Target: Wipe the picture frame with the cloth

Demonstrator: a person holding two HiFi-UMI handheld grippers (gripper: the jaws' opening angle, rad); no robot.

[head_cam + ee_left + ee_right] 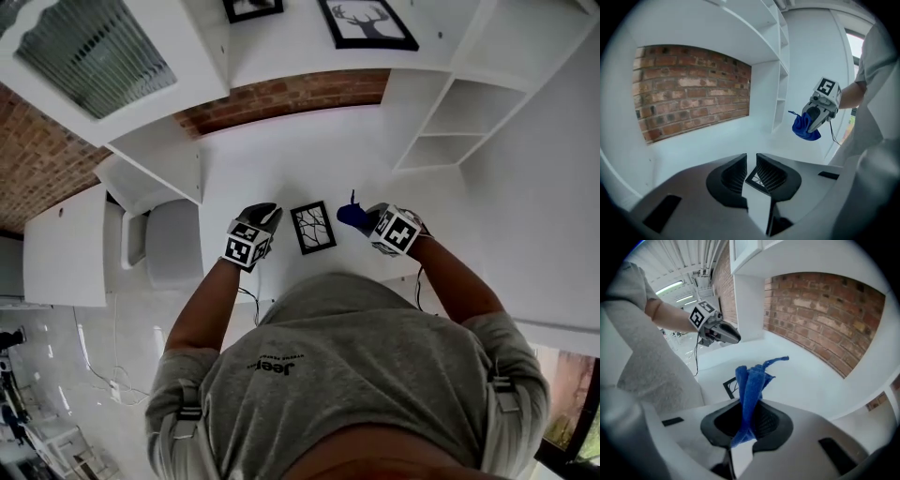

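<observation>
Blue cloth (352, 217) gripped and ready, picture frame (313, 227) not yet wiped.

The left gripper (272, 217) hovers with its jaws drawn narrow on nothing, and a corner of the picture frame shows through their gap. The picture frame lies on the white table (281, 159) between the two tools. Just right of it, the right gripper (367, 221) pinches the bunched cloth. The next move is probably to steady the frame and bring the cloth down onto it. The shelf compartments (441, 133) at the right show nothing inside.

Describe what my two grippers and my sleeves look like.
The left gripper and right gripper have grey bodies and dark ribbed jaws. Each carries a white cube with black square markers and trails a thin dark cable. The person wears a grey short-sleeved T-shirt.
</observation>
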